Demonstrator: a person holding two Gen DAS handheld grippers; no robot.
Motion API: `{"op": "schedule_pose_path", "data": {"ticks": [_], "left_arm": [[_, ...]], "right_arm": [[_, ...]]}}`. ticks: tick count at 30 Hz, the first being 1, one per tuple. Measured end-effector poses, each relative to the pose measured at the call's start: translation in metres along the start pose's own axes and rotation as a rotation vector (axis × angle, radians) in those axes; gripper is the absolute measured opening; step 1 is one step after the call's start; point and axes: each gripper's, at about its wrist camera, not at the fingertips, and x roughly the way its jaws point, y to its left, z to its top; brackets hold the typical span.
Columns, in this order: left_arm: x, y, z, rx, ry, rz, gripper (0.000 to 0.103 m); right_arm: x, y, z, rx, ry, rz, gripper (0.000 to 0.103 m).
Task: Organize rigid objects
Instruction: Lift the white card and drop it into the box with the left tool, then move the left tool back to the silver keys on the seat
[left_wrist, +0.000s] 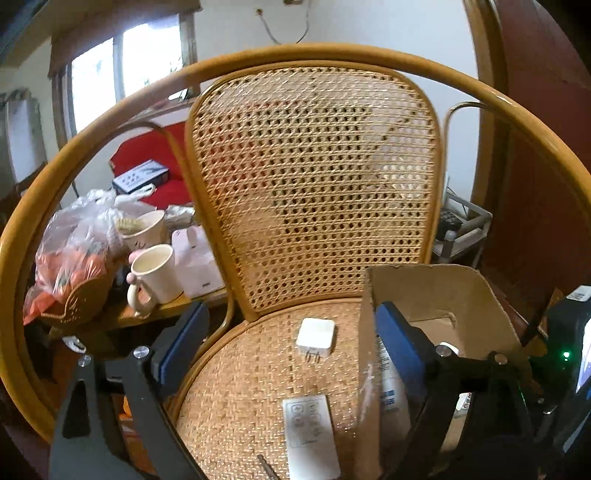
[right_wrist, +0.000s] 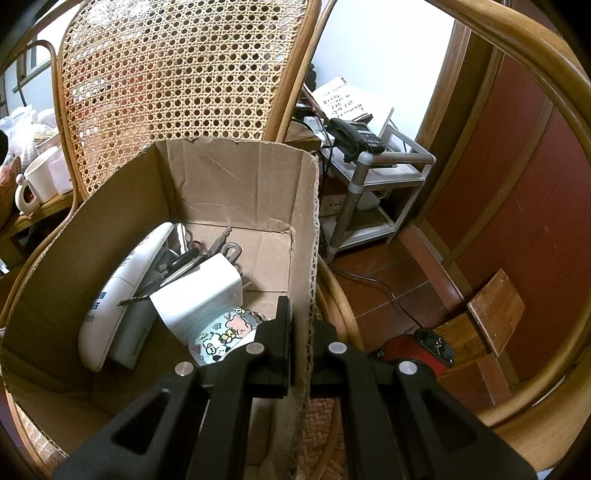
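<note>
On the woven chair seat (left_wrist: 251, 369) lie a white plug charger (left_wrist: 316, 338) and, nearer to me, a flat white remote (left_wrist: 310, 435). My left gripper (left_wrist: 291, 347) hangs open and wide above the seat, nothing between its blue pads; the charger shows between them, lower down. Its right finger (left_wrist: 399, 347) is by the left wall of the cardboard box (left_wrist: 436, 291). My right gripper (right_wrist: 301, 339) is shut on the box's right wall (right_wrist: 308, 258). Inside the box lie a white tube (right_wrist: 122, 291), a white adapter (right_wrist: 199, 291), keys (right_wrist: 218, 243) and a cartoon-printed disc (right_wrist: 221, 332).
The rattan chair back (left_wrist: 314, 184) and curved arm rail (left_wrist: 37, 229) ring the seat. Left of the chair, a table holds two mugs (left_wrist: 153, 273) and a plastic bag (left_wrist: 74, 251). Right of it stands a small rack with a telephone (right_wrist: 354, 136); a cable runs across the floor.
</note>
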Motion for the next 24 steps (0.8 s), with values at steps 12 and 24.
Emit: {"op": "schedule_pose_path", "data": {"ticks": [12,24], "left_arm": [[0.005,0.014,-0.009,0.05,0.032,0.057,0.092],[0.015,0.038,-0.023,0.03,0.12,0.003,0.092]], "right_arm": [[0.0,0.0,0.0,-0.001,-0.001,0.001,0.006],[0.0,0.0,0.0,-0.001,-0.001,0.001,0.006]]}}
